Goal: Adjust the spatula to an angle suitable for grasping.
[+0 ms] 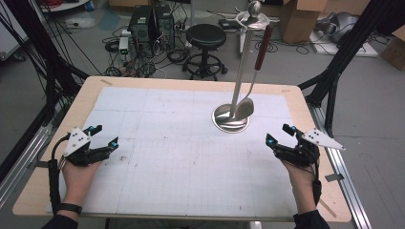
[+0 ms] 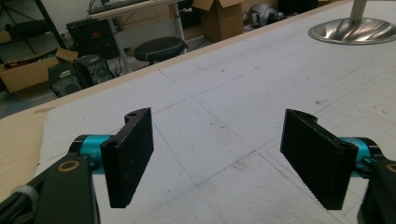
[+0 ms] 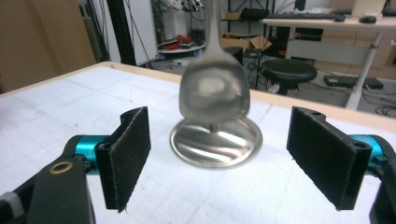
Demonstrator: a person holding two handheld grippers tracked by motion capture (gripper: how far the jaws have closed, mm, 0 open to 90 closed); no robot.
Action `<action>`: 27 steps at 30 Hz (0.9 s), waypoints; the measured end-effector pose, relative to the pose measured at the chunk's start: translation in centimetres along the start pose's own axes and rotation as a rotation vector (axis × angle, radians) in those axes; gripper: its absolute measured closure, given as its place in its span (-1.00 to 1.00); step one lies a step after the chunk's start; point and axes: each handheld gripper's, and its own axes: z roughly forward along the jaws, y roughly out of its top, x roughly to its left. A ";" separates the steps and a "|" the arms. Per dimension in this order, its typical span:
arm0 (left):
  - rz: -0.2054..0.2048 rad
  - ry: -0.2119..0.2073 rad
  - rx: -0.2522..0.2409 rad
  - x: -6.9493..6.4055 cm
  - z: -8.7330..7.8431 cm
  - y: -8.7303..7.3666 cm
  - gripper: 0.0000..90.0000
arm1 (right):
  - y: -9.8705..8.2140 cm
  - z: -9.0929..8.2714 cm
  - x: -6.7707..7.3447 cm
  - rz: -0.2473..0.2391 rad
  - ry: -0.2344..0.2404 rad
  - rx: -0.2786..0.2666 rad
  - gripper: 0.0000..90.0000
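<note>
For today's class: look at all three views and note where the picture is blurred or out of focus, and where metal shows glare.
Right gripper view: the hanging spoon and the stand base are soft and blurred, while the pads are sharp. Left gripper view: crisp pads; the base's rim shows bright streaks. High view: evenly lit, with glare on the stand's knob.

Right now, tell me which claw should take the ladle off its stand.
Right. The right claw sits open nearer the ladle, which hangs straight ahead in its own view; the left claw is across the mat.
</note>
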 end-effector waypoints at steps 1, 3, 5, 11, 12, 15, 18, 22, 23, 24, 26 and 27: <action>-0.005 0.001 -0.005 0.1 0.0 0.0 -0.42 | -0.4 -0.1 -0.1 0.001 -0.004 0.001 -0.55; -0.018 0.003 -0.012 0.2 -0.1 0.0 -0.42 | -0.9 -0.1 -0.4 0.002 -0.010 0.014 -0.56; -0.022 0.005 -0.018 0.4 -0.1 0.0 -0.42 | -1.4 -0.1 -0.6 0.007 -0.021 0.031 -0.58; -0.028 0.016 -0.028 0.5 -0.1 0.0 -0.43 | -1.7 -0.5 -1.0 0.007 -0.035 0.034 -0.58; -0.022 0.017 -0.029 0.6 -0.2 0.0 -0.43 | -1.7 -0.5 -1.0 0.008 -0.039 0.034 -0.58; -0.025 0.026 -0.036 0.6 -0.3 0.1 -0.42 | -1.8 -0.6 -1.1 0.015 -0.039 0.036 -0.58; -0.038 0.023 -0.043 0.7 -0.4 0.1 -0.42 | -1.8 -0.5 -1.1 0.011 -0.036 0.040 -0.58; -0.044 0.021 -0.040 0.7 -0.5 0.2 -0.42 | -1.8 -0.3 -1.1 0.009 -0.040 0.052 -0.58; -0.042 0.020 -0.036 0.7 -0.5 0.2 -0.42 | -1.9 -0.3 -1.1 0.003 -0.044 0.055 -0.59; -0.040 0.021 -0.033 0.7 -0.5 0.2 -0.42 | -1.9 -0.3 -1.1 0.006 -0.042 0.057 -0.59; -0.039 0.020 -0.028 0.7 -0.5 0.2 -0.42 | -1.9 -0.2 -1.2 -0.004 -0.043 0.061 -0.59; -0.038 0.021 -0.026 0.7 -0.5 0.2 -0.42 | -1.9 -0.2 -1.2 -0.006 -0.046 0.065 -0.59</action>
